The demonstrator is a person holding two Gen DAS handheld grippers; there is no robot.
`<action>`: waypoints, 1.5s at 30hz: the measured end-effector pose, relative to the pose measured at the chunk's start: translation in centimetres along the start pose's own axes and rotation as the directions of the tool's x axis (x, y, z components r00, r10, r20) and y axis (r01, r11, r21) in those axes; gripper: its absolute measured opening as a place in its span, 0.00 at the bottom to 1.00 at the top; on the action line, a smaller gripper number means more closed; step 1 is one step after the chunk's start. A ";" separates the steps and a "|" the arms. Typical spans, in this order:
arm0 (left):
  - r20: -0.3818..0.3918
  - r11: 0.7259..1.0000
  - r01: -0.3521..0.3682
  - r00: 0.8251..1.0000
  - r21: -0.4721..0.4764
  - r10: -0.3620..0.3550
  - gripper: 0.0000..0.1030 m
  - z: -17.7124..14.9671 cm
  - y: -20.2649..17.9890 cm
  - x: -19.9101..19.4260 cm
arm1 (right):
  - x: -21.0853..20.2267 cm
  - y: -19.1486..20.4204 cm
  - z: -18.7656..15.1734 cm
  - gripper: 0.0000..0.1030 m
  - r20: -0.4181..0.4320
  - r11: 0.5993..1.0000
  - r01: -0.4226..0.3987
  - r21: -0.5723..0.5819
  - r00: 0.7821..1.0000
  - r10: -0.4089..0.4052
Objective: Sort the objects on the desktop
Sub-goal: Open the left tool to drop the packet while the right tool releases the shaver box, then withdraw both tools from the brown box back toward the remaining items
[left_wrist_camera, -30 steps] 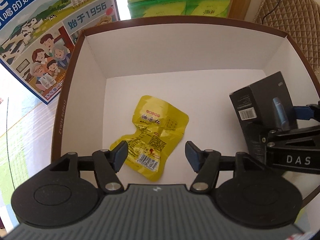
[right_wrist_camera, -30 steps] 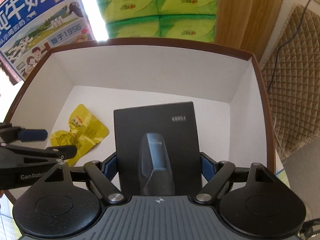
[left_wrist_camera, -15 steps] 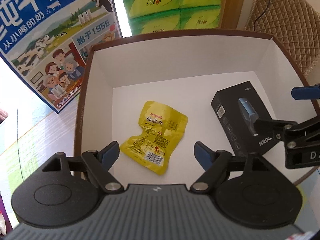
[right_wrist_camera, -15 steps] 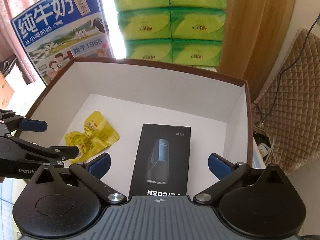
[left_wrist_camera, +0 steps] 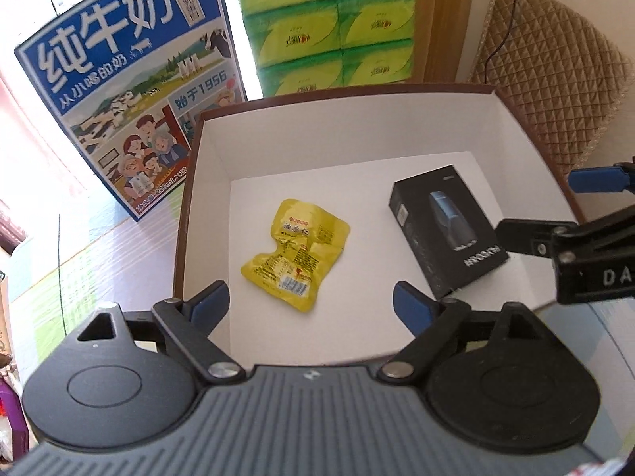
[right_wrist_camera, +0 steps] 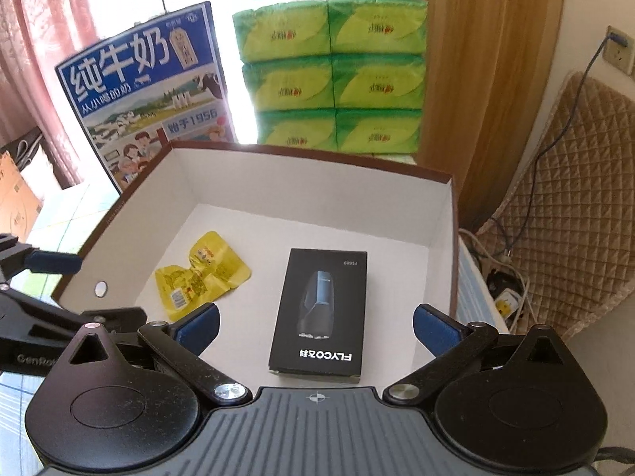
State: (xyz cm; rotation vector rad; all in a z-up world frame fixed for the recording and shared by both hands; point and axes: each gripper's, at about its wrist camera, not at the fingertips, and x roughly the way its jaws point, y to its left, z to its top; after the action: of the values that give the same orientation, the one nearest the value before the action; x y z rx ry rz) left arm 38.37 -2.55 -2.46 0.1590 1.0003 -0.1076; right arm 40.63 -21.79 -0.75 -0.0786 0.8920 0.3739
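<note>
Two items lying flat and apart on floor of white-lined brown cardboard box (left_wrist_camera: 186, 214): crumpled yellow foil snack packet (left_wrist_camera: 295, 252) toward left wall, black rectangular shaver carton (right_wrist_camera: 319, 313) toward right wall; left gripper (left_wrist_camera: 311, 305) and right gripper (right_wrist_camera: 315, 327) spread wide, holding nothing; possible snagging of near rim.

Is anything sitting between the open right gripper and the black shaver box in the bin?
Nothing visible does. The right gripper is open above the near end of the black shaver box, which lies flat on the floor of the bin. The yellow snack packet lies apart, to its left.
</note>
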 end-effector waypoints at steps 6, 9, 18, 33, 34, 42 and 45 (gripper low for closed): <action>0.037 1.000 0.003 0.999 -0.008 -0.002 0.86 -1.2 -0.5 -3.1 | -2.6 1.0 -1.1 0.98 0.035 1.000 -0.002 -0.009 0.999 0.002; 0.053 1.000 0.005 0.999 -0.017 -0.004 0.86 -2.0 -0.6 -4.5 | -3.9 1.5 -1.8 0.98 0.050 1.000 -0.009 -0.015 0.999 0.009; 0.092 0.998 -0.004 0.996 -0.062 0.009 0.86 -4.9 -0.2 -8.4 | -7.7 2.9 -3.9 0.98 0.088 0.999 -0.027 -0.037 0.996 0.030; 0.142 0.994 -0.016 0.989 -0.109 0.031 0.86 -10.8 0.5 -13.5 | -11.6 4.0 -7.9 0.98 0.099 0.995 -0.070 -0.073 0.992 0.077; 0.141 0.994 -0.018 0.989 -0.110 0.033 0.86 -11.2 0.4 -13.7 | -11.7 4.1 -8.4 0.98 0.093 0.994 -0.078 -0.074 0.992 0.085; 0.138 0.992 -0.016 0.990 -0.129 0.034 0.85 -14.5 -0.2 -15.0 | -12.8 4.4 -11.1 0.98 0.061 0.992 -0.093 -0.091 0.993 0.099; 0.129 0.989 -0.001 0.991 -0.149 0.021 0.85 -15.7 -0.3 -15.3 | -13.3 4.2 -12.0 0.98 0.056 0.992 -0.095 -0.086 0.993 0.100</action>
State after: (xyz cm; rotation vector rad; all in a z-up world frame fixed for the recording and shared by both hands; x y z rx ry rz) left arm 17.12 0.27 2.08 0.0202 0.8737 -0.0323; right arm 22.68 -24.33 2.36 -0.1005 0.8228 0.5020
